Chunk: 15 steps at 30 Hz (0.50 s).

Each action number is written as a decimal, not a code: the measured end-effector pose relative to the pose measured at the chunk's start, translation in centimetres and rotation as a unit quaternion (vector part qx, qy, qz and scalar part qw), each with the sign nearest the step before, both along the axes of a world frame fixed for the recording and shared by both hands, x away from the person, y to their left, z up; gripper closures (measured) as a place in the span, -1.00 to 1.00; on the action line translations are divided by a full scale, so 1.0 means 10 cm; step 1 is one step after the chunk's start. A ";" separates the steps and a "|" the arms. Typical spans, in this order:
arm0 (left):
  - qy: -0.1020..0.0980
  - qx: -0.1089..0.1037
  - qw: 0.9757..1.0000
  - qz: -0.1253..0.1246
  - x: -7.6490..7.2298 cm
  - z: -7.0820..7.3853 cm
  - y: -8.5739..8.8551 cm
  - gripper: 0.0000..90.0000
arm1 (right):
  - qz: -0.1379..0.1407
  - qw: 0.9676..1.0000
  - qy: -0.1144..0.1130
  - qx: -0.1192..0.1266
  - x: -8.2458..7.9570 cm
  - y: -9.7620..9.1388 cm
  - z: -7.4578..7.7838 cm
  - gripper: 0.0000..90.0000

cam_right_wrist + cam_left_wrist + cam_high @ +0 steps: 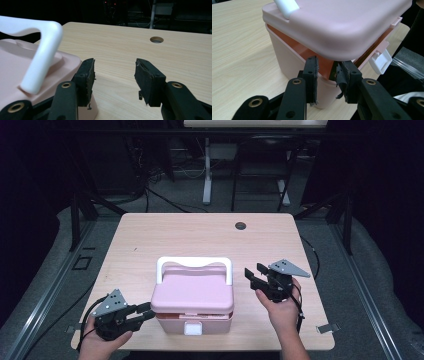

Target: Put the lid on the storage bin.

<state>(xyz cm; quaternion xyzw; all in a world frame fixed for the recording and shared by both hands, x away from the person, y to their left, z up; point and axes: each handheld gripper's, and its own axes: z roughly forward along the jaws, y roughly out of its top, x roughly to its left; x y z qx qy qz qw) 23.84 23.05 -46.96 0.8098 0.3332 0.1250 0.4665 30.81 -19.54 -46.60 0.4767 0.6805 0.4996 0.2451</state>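
Note:
A pink lidded box (192,292) with a white handle (194,262) and a white front latch (192,328) stands on the wooden table (200,235) near its front edge. The lid (342,25) sits slightly raised, and an orange rim shows under it. My left gripper (146,311) is at the box's front left corner. Its jaws stand apart, with the tips (328,72) just under the lid's edge and the rim seen between them. My right gripper (254,271) hovers to the right of the box, open with nothing between its fingers (115,72). The handle (42,60) rises to its left.
A round cable hole (241,225) lies in the table's far part. Bare tabletop stretches behind and to both sides of the box. Beyond the table are dark floor, cables and the white leg of another desk (207,170).

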 end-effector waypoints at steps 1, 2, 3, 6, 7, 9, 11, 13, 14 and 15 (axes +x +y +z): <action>0.001 -0.001 1.000 0.001 0.00 0.00 0.00 0.54 | -0.002 1.000 -0.001 -0.003 0.01 -0.01 -0.01 0.09; 0.000 0.000 1.000 0.001 0.00 0.00 0.00 0.54 | -0.004 1.000 0.000 -0.004 0.02 -0.02 -0.03 0.08; -0.001 0.000 1.000 0.001 0.00 -0.01 0.00 0.54 | -0.005 1.000 0.001 -0.004 0.02 -0.02 -0.04 0.07; 0.001 0.003 1.000 0.000 -0.01 -0.01 0.01 0.54 | -0.011 1.000 0.005 -0.004 0.04 -0.04 -0.07 0.05; 0.001 0.001 1.000 0.001 -0.02 -0.02 0.01 0.54 | -0.012 1.000 0.005 -0.002 0.05 -0.05 -0.08 0.05; 0.003 0.002 1.000 0.003 -0.02 -0.02 0.02 0.54 | -0.014 1.000 0.005 0.000 0.05 -0.07 -0.09 0.04; 0.003 0.005 1.000 0.000 -0.02 -0.03 0.04 0.55 | -0.016 1.000 0.004 0.001 0.05 -0.07 -0.09 0.04; 0.002 0.002 1.000 0.005 -0.03 -0.04 0.03 0.55 | -0.016 1.000 0.003 0.001 0.05 -0.08 -0.09 0.04; 0.002 0.004 1.000 0.005 -0.03 -0.04 0.04 0.56 | -0.016 1.000 0.003 0.000 0.05 -0.07 -0.09 0.04; 0.002 0.007 1.000 0.004 -0.03 -0.04 0.04 0.56 | -0.016 1.000 0.003 0.000 0.05 -0.07 -0.09 0.04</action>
